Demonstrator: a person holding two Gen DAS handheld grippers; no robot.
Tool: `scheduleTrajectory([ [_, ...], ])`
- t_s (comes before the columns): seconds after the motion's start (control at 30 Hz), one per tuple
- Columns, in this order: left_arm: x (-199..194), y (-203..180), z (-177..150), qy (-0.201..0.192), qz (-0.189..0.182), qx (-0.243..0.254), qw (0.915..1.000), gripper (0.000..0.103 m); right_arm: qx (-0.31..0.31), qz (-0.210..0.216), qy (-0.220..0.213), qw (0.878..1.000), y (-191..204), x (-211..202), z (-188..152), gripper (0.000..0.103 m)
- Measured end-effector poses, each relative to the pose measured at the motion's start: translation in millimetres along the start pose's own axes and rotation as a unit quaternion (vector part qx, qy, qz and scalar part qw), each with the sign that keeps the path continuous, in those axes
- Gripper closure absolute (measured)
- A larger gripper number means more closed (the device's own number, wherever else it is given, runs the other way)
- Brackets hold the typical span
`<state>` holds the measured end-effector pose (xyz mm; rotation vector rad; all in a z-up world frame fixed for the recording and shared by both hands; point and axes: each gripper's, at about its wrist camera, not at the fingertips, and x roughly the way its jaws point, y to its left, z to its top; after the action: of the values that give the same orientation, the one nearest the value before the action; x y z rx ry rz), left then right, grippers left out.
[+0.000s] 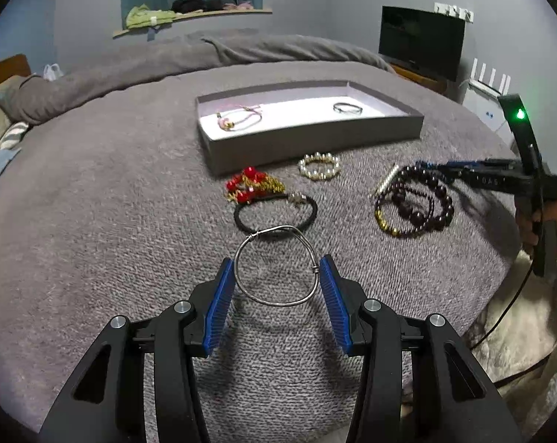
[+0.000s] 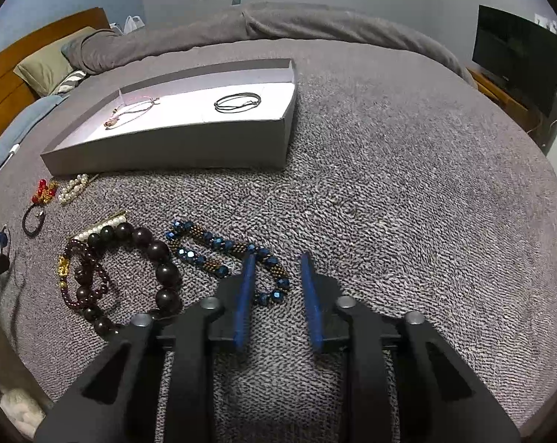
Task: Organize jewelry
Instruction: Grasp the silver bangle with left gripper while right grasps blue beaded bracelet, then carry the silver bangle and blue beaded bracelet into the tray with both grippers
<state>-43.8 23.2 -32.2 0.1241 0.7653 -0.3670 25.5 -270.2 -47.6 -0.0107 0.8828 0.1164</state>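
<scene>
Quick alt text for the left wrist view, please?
The left gripper holds a silver wire bangle between its blue pads above a grey blanket. Beyond lie loose bead bracelets and an open grey box with two bracelets inside.

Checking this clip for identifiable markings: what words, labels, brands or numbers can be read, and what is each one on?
Right claw, on its black body: pale characters, perhaps "DAS", too blurred to be sure.
TV, lower edge: a small mark, too small to read.
Box: no print visible.
Nothing else carries readable text.
</scene>
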Motion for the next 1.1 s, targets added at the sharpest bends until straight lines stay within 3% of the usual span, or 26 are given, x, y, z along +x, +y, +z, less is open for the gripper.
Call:
scheduleTrajectory([
  [0.33, -9, 3, 31, -0.014, 0.004, 0.016, 0.9998, 0.054, 0.004, 0.027, -0.050, 0.998, -2, -37, 12, 0.096],
  [0.63, 2, 19, 92, -0.029, 0.027, 0.027, 0.9989, 0.054, -0.014, 0.029, -0.119, 0.992, 1, -78, 67, 0.096],
  [0.8, 24, 32, 122, -0.018, 0.010, -0.007, 0.9998, 0.054, -0.007, 0.032, -0.148, 0.988, 3, -81, 98, 0.096],
  [0.9, 37, 33, 136, -0.020, 0.020, -0.017, 0.9995, 0.054, 0.001, 0.044, -0.161, 0.986, 7, -77, 113, 0.096],
  [1.1, 80, 28, 149, 0.016, 0.010, -0.031, 0.9993, 0.054, 0.006, 0.075, -0.143, 0.987, 24, -48, 129, 0.096],
])
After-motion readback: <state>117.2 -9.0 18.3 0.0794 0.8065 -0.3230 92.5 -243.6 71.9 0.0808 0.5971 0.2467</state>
